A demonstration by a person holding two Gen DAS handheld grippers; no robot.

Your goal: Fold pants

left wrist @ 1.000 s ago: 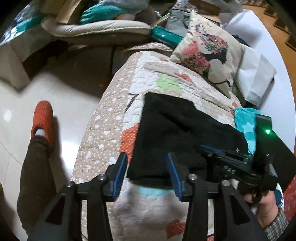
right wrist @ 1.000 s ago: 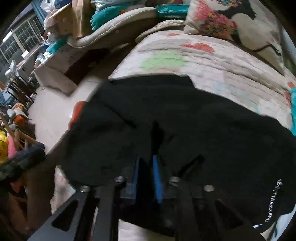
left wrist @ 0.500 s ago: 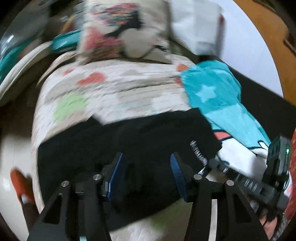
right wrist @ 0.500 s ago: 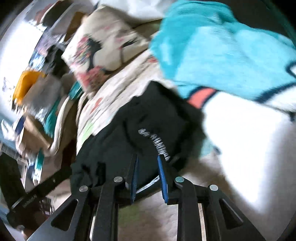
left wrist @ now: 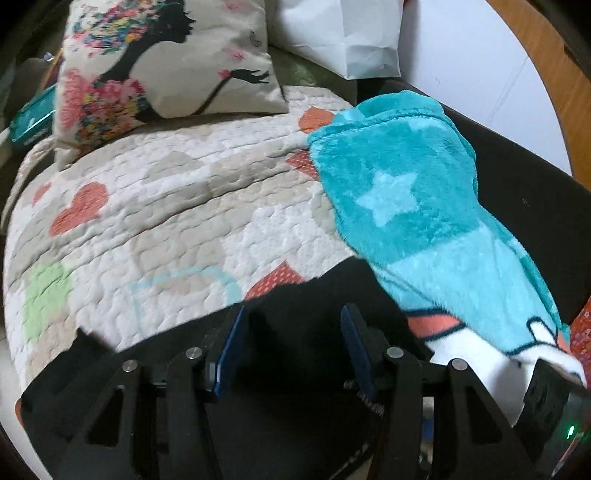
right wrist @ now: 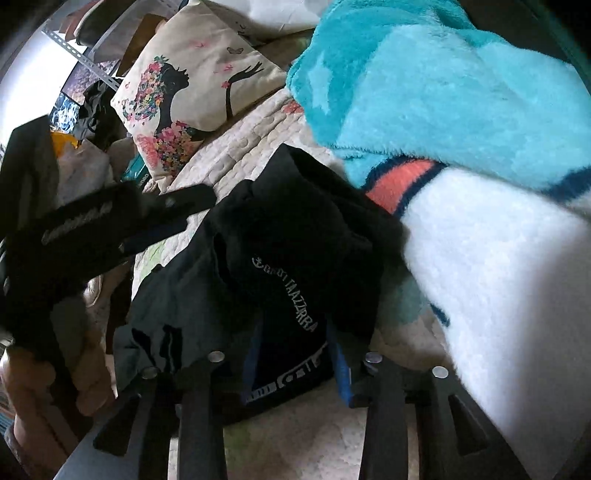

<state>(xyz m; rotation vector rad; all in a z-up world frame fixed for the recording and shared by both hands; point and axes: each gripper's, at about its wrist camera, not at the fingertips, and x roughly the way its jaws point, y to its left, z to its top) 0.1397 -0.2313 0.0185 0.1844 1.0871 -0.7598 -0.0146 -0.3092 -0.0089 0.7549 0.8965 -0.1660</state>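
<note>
One pair of black fabric pants (left wrist: pixel 295 332) lies bunched on a cream quilted bedspread with coral hearts and one green patch (left wrist: pixel 155 221), at its near edge. In the right wrist view the pants show a line of white lettering (right wrist: pixel 291 295) and a patterned waistband near the gripper.

The left gripper (left wrist: pixel 291 343) stands with its two blue-padded fingers (left wrist: pixel 231 343) spread wide, black cloth lying between and under them; neither pad presses the cloth. The right gripper (right wrist: pixel 295 354) also has its two blue pads apart, with the waistband edge lying between them; whether the pads pinch it I cannot tell.

One teal fleece blanket with a pale star, white and coral areas (left wrist: pixel 406 192) lies just beside the pants, its lower edge touching them. One cream cushion printed with a black silhouetted woman and flowers (left wrist: pixel 159 62) leans at the far end of the bedspread. One white paper bag (left wrist: pixel 343 33) stands behind it. One teal packet (left wrist: pixel 33 122) lies left of the cushion.
</note>
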